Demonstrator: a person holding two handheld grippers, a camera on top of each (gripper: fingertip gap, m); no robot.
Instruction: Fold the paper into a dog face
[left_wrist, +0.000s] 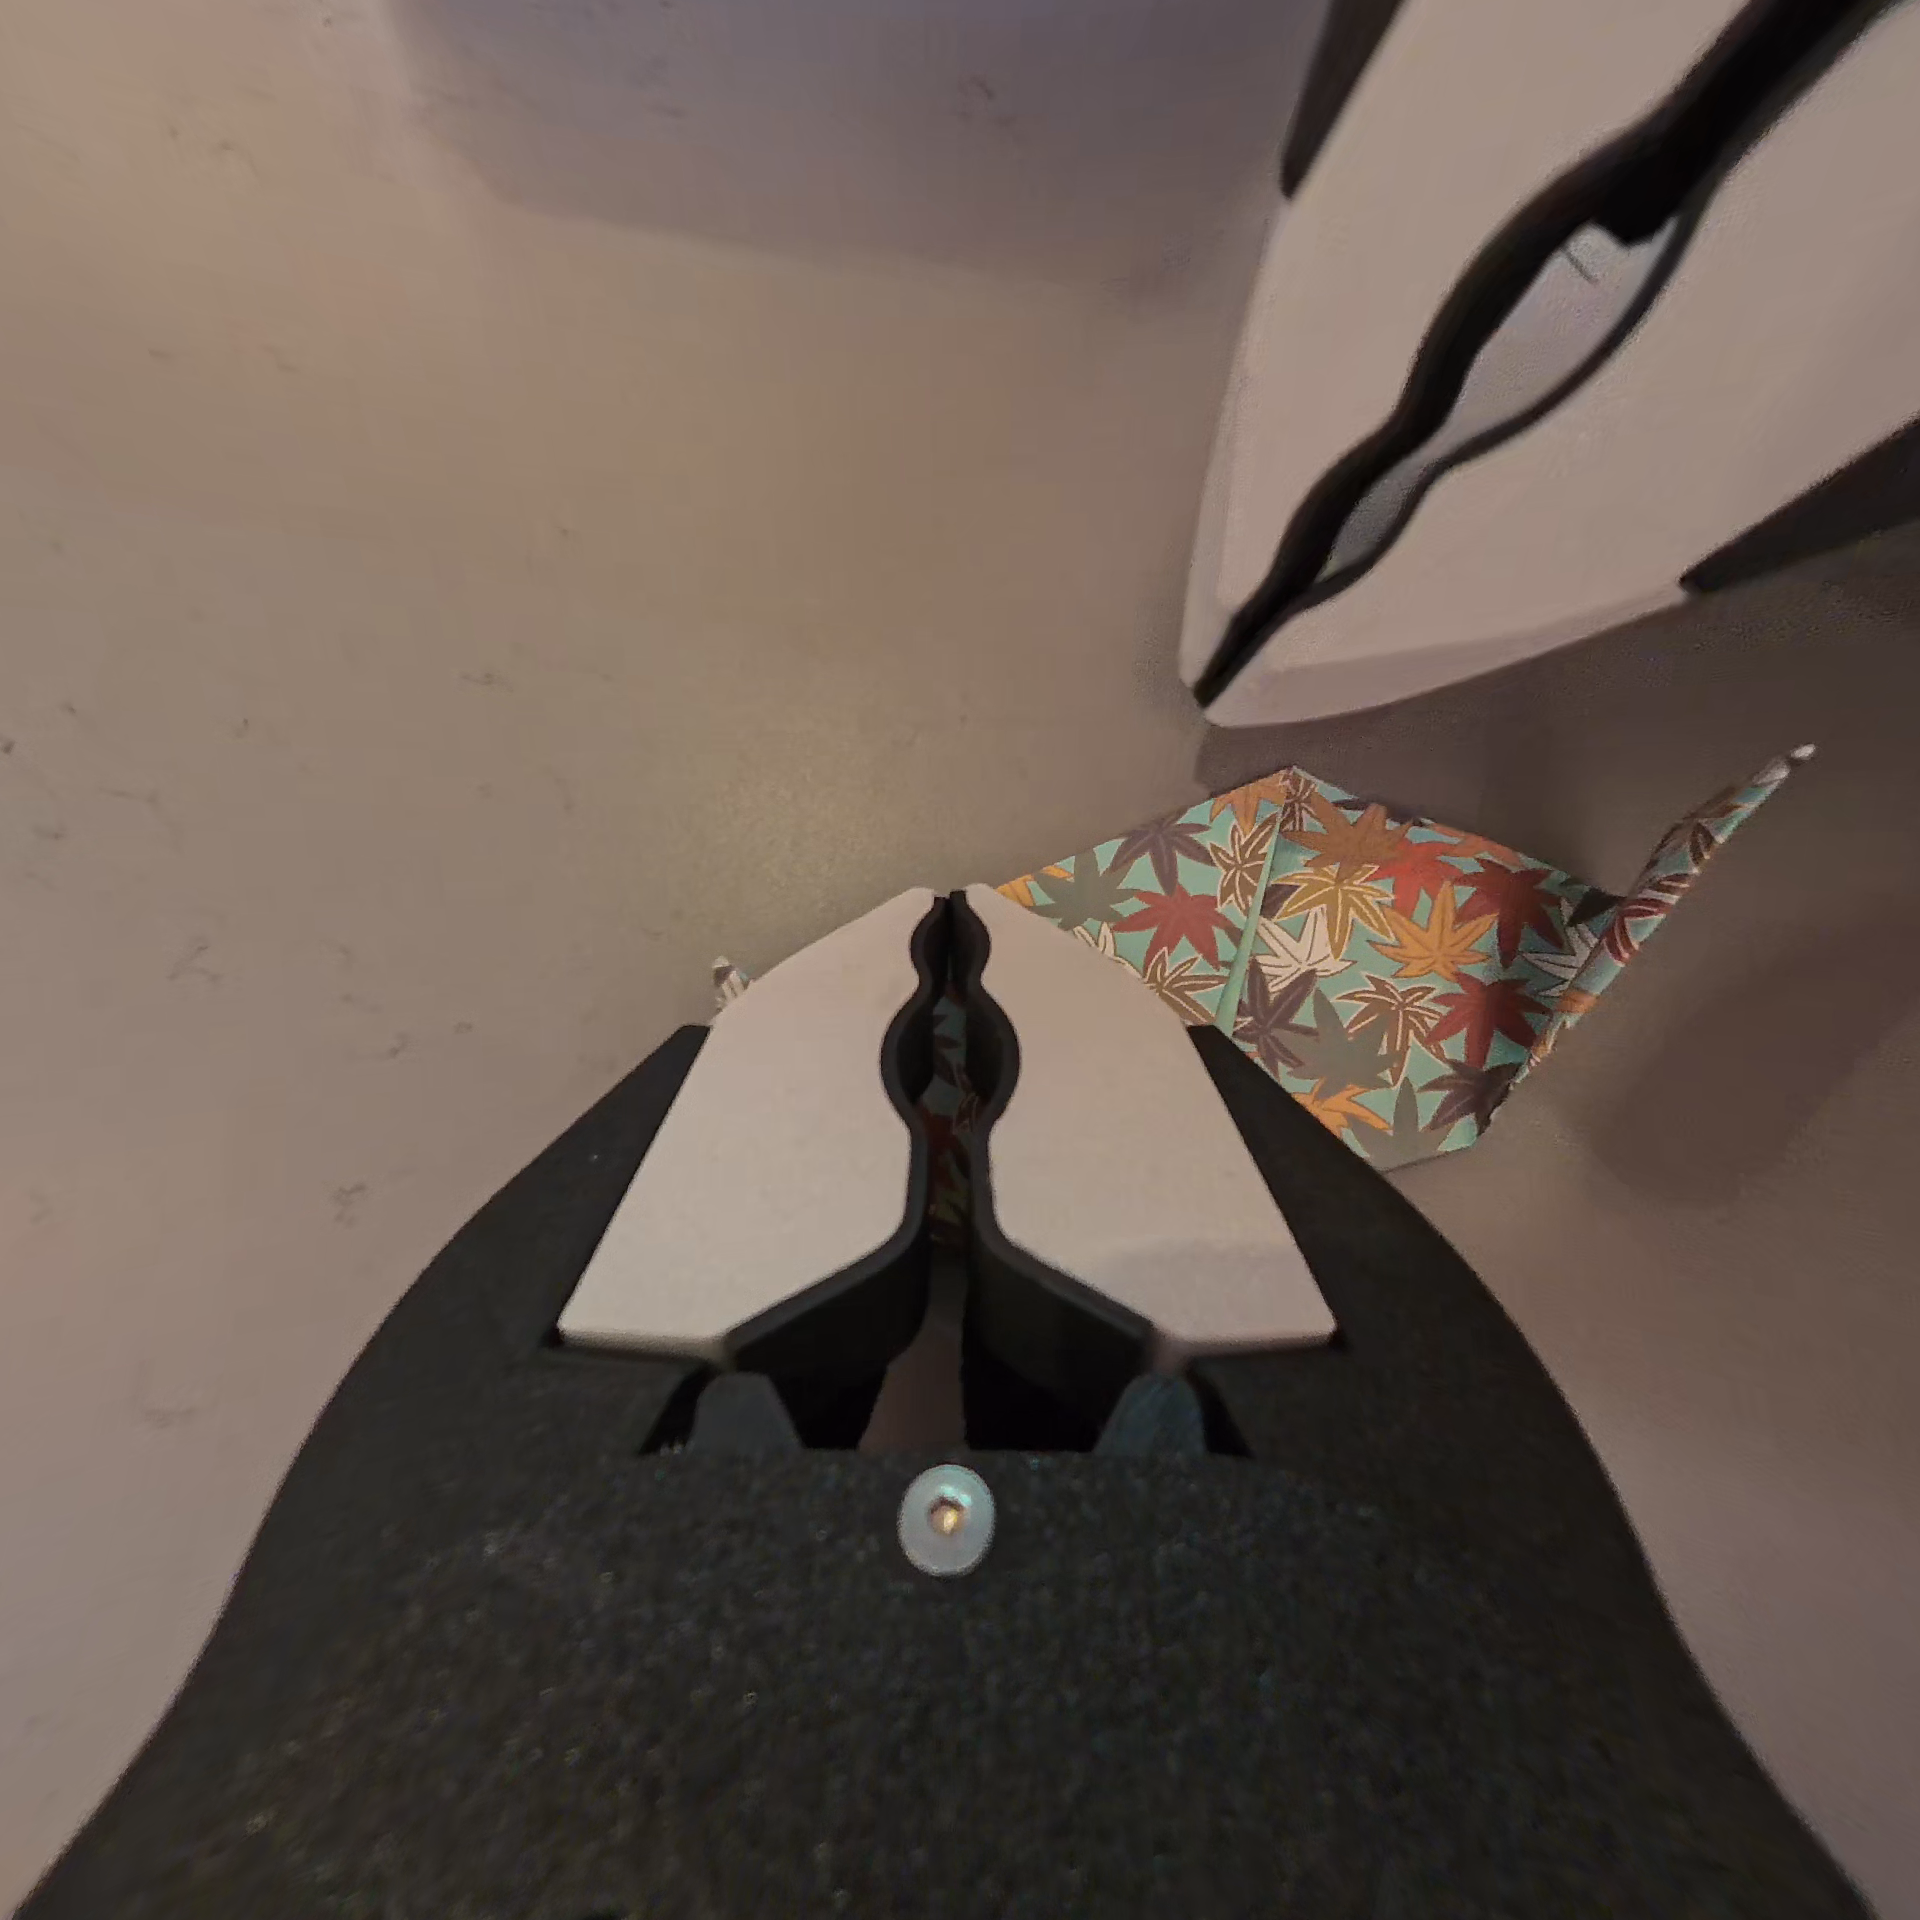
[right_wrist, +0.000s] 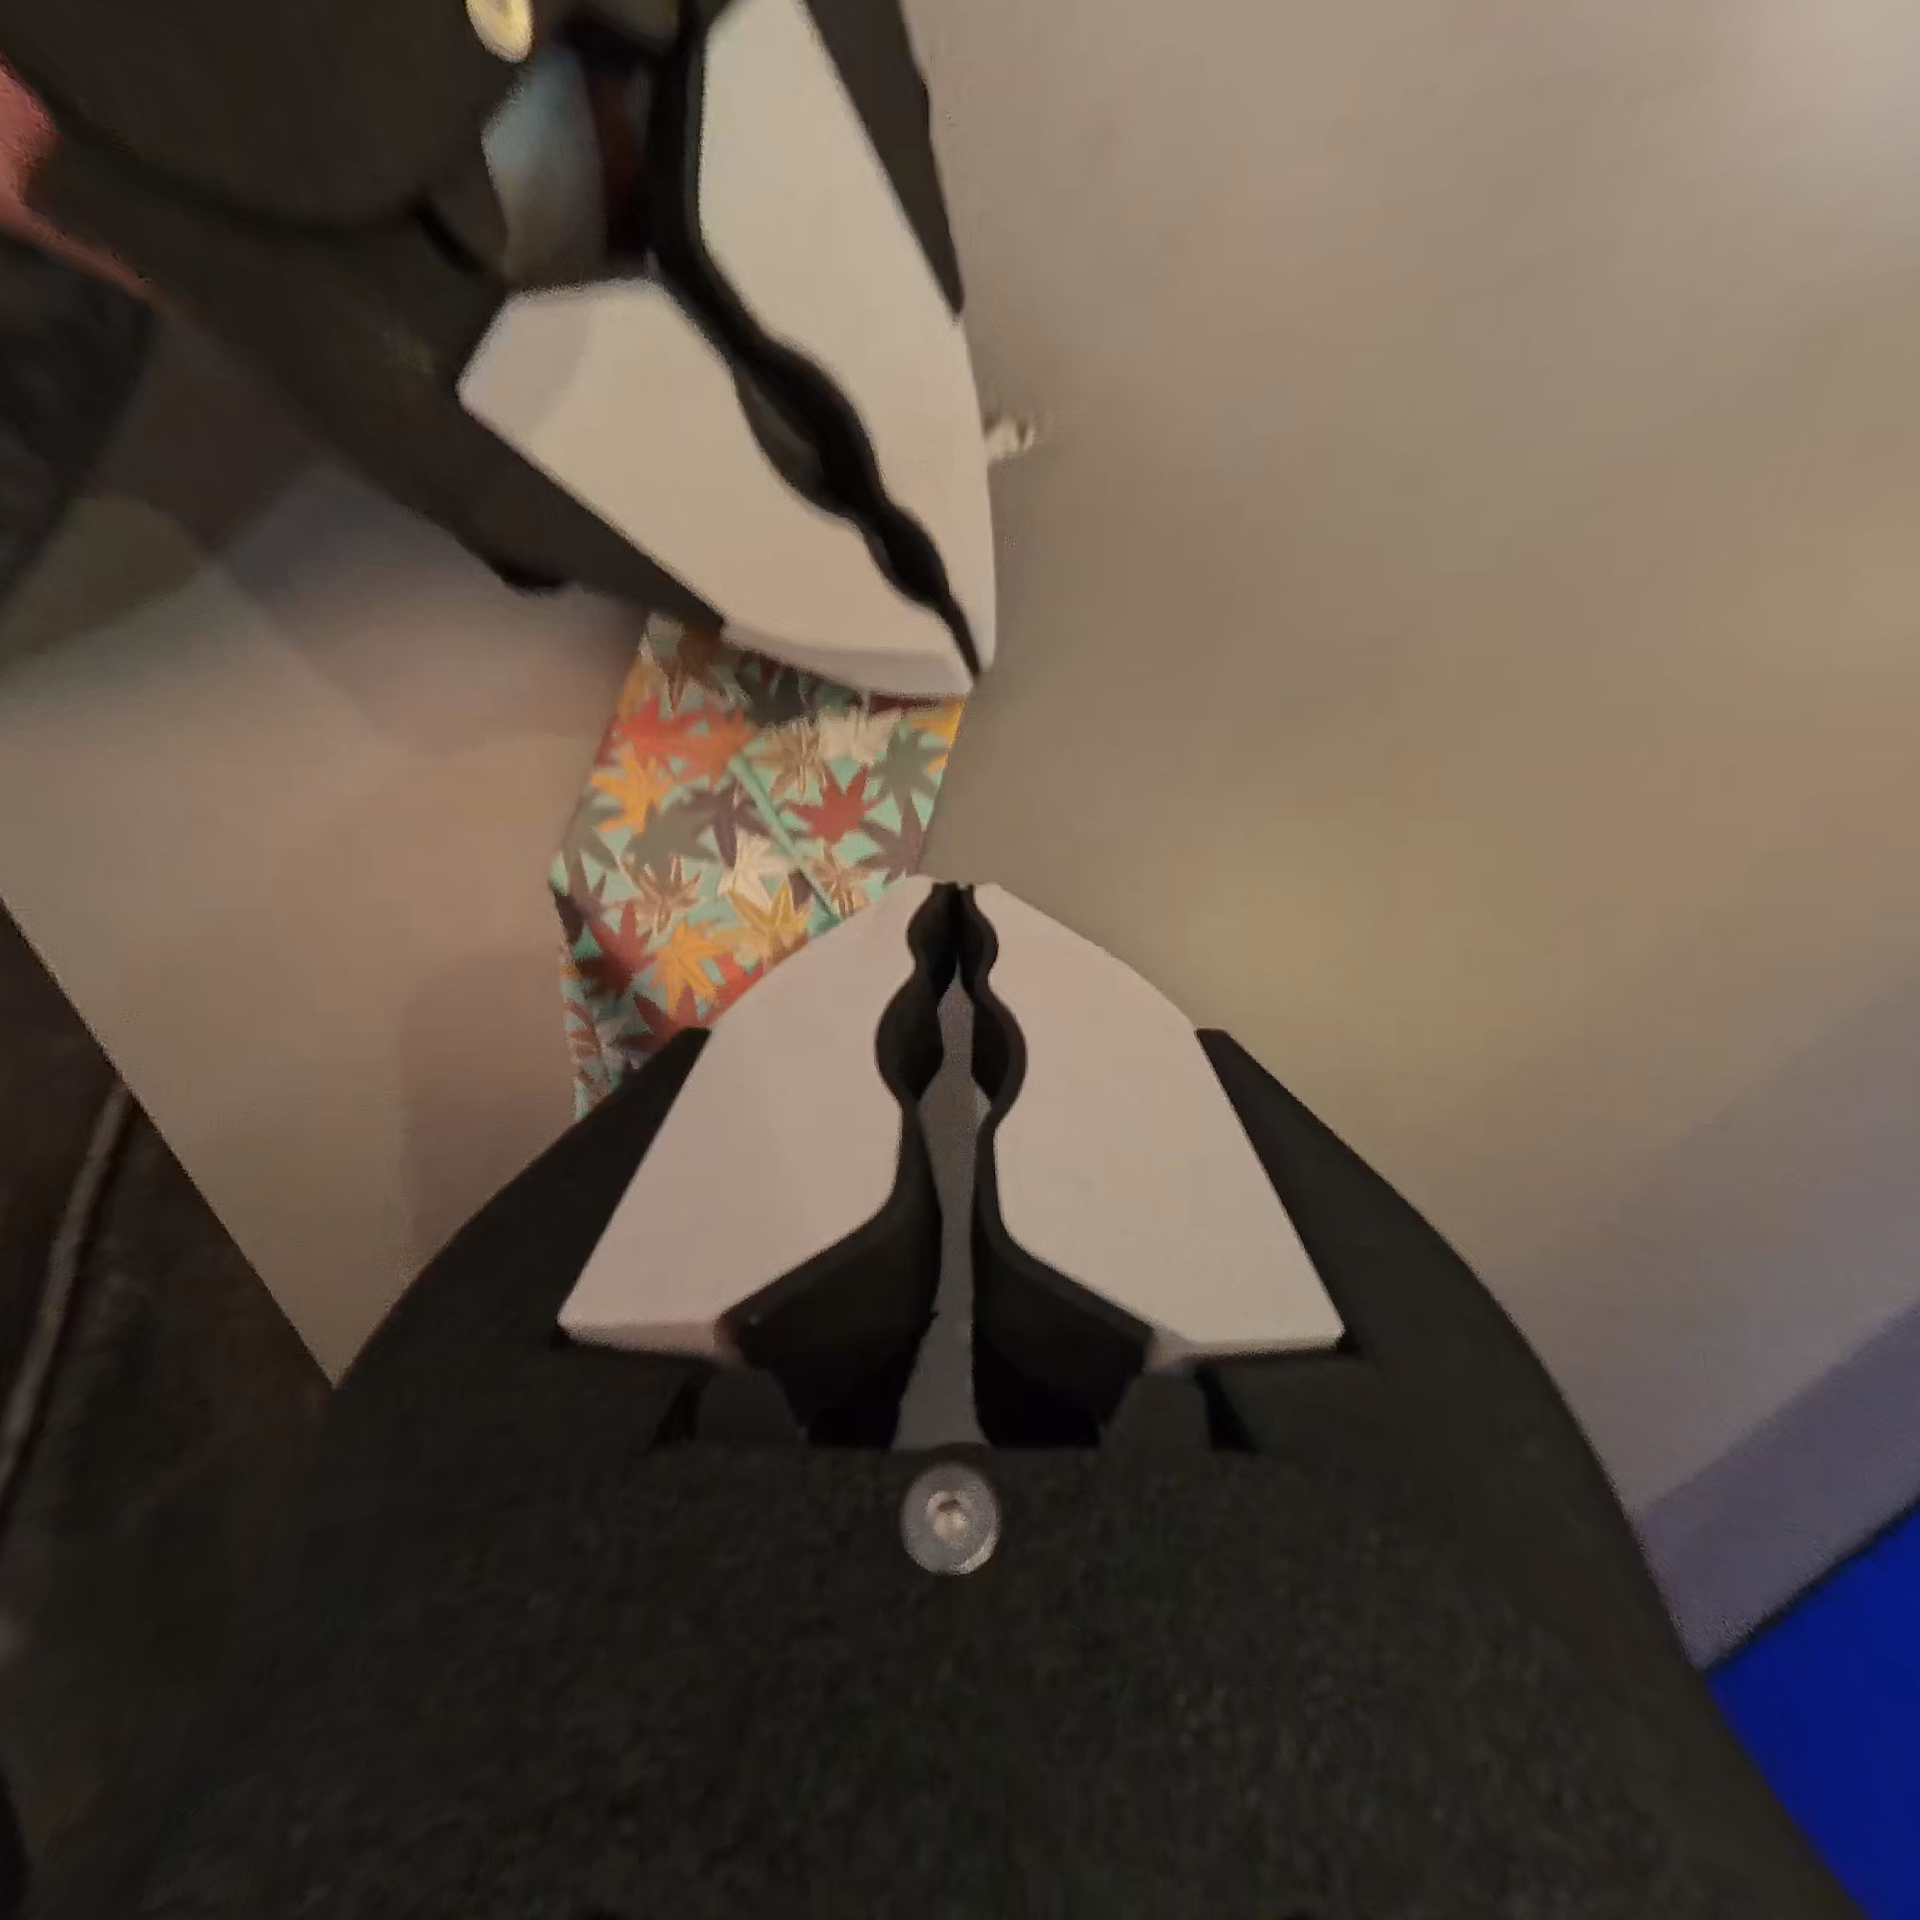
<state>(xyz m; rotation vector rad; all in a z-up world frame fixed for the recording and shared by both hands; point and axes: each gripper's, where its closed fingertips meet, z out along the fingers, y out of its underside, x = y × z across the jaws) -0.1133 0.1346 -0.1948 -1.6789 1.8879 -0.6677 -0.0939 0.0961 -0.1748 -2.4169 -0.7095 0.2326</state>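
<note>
Lying on the pale beige tabletop (left_wrist: 520, 623) is one sheet of origami paper (left_wrist: 1340, 966), teal and printed with maple leaves in red, orange, brown, grey and white. It is already partly folded: a straight crease runs down its middle, and one corner at the far right stands up off the surface as a raised flap.

Two hand-held grippers are in view, each with a black textured body and two pale grey fingers lined with wavy black pads.

The left gripper (left_wrist: 952, 902) sits at the near left of the paper in its own view. Its fingers are pressed together at the tips, and leaf-patterned paper shows in the narrow slot between the pads, so it appears to be pinching an edge of the sheet. A small tip of paper pokes out just to the left of its fingers. In the right wrist view the same gripper (right_wrist: 971, 665) comes in from the far left, tips down at the paper's far edge (right_wrist: 748, 831).

The right gripper (right_wrist: 954, 891) has its fingers drawn together at the tips too, with only plain grey showing in the slot. Its tips lie just beside the paper's right edge; whether they touch it cannot be told. From the left wrist view this gripper (left_wrist: 1210, 691) hangs at the far right, just above the sheet's far corner.

One blue patch (right_wrist: 1829, 1662) shows past the table's near right edge.
</note>
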